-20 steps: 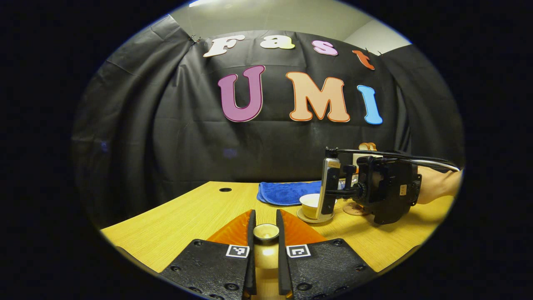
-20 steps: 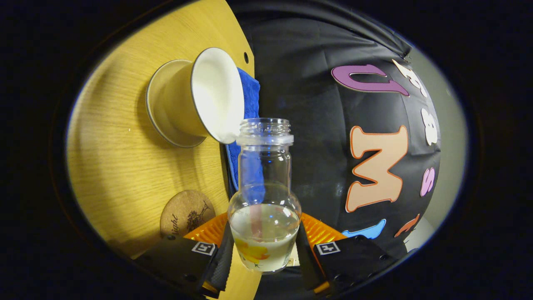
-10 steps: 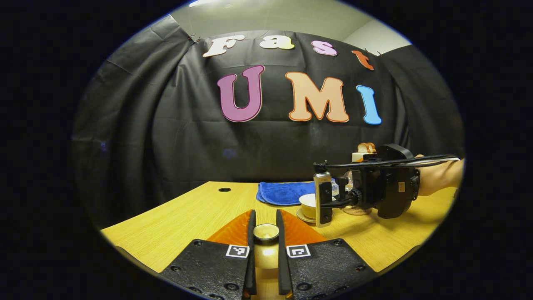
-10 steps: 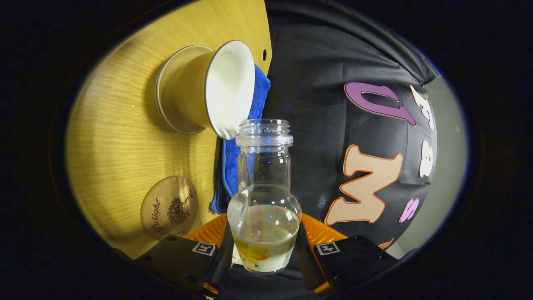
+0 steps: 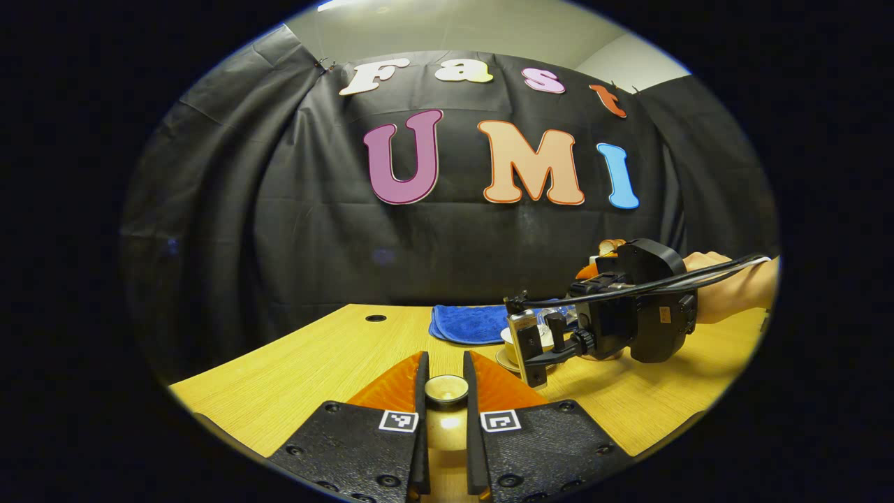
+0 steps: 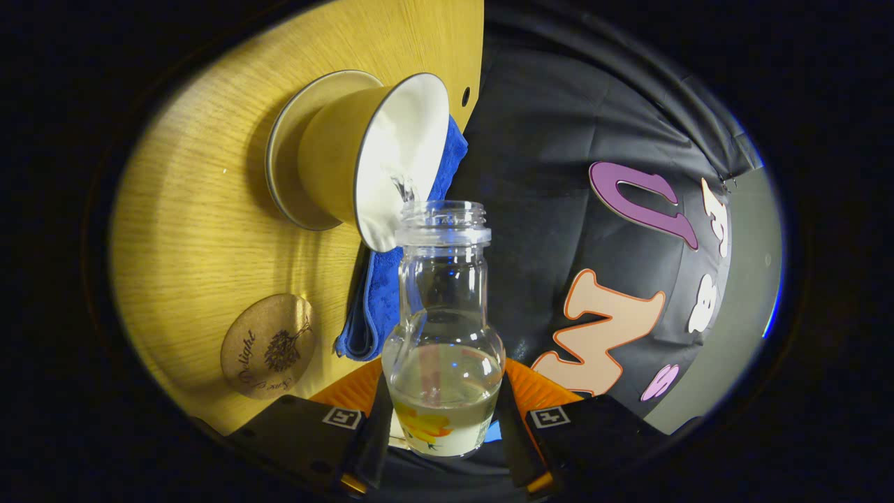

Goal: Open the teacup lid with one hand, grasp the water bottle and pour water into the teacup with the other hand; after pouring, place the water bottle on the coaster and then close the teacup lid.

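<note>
My right gripper [image 6: 444,419] is shut on a clear glass water bottle [image 6: 444,328] that holds some water. The bottle is tipped, its open mouth at the rim of the cream teacup [image 6: 401,157], and a thin stream of water [image 6: 405,187] runs into the cup. The cup stands on its saucer [image 6: 283,161] on the wooden table. A round cork coaster [image 6: 267,346] lies near the cup. My left gripper [image 5: 445,391] is shut on the small round teacup lid [image 5: 446,388], held low over the table. In the left gripper view, the cup [image 5: 512,337] is partly hidden behind the other gripper's black housing [image 5: 642,318].
A folded blue cloth [image 5: 468,323] lies behind the cup, close to the wall. A hand [image 5: 733,293] holds the right gripper from the right. The wooden table [image 5: 314,363] has a small cable hole [image 5: 376,318] at the back left.
The right gripper has rolled further over, tipping the bottle more, and water now leaves its mouth into the cup. The left gripper and the lid have stayed still.
</note>
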### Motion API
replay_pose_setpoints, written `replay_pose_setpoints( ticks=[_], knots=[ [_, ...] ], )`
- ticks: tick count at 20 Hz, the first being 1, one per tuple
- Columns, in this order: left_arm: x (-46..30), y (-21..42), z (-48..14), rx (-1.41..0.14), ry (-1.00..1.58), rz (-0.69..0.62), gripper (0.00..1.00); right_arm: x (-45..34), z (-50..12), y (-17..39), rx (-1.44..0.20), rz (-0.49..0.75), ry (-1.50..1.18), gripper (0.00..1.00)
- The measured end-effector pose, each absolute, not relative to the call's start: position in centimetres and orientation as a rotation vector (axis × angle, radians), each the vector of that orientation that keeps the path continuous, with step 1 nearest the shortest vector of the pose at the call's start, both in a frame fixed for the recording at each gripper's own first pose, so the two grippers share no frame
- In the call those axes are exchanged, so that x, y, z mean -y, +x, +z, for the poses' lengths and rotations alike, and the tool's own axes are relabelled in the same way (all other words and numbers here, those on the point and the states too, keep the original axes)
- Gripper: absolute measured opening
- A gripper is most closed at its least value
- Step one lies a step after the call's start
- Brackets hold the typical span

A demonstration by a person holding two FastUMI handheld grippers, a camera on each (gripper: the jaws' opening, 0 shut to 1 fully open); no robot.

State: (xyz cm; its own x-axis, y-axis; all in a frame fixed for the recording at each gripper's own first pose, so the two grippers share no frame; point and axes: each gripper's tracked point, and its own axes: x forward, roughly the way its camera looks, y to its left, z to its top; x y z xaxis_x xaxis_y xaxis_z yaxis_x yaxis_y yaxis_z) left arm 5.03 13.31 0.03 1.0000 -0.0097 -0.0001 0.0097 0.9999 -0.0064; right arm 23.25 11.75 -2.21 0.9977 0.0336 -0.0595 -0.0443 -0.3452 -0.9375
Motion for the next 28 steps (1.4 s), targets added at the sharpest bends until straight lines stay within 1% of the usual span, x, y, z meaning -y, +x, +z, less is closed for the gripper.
replay_pose_setpoints(
  ticks=[8,16,21,22,23,28],
  knots=[
    [-13.4,5.0,0.0,0.0,-0.006,-0.01,0.18,-13.0,-1.3,23.3,0.038,0.074,-2.041,0.71],
    [-13.4,5.0,-0.1,-0.001,-0.006,-0.012,0.18,-14.3,-0.6,23.4,0.086,0.064,-2.122,0.72],
    [-13.4,5.0,0.0,-0.001,-0.006,-0.014,0.18,-14.5,-0.6,23.2,0.087,0.069,-2.144,0.71],
    [-13.3,5.0,-0.1,-0.001,-0.006,-0.015,0.15,-14.5,-0.6,23.3,0.09,0.07,-2.147,0.71],
    [-13.4,5.0,-0.1,0.0,-0.006,-0.015,0.18,-14.5,-0.5,23.3,0.089,0.069,-2.147,0.71],
    [-13.4,5.0,0.0,0.0,-0.006,-0.015,0.18,-14.2,-0.7,23.4,0.063,0.076,-2.106,0.7]
  ],
)
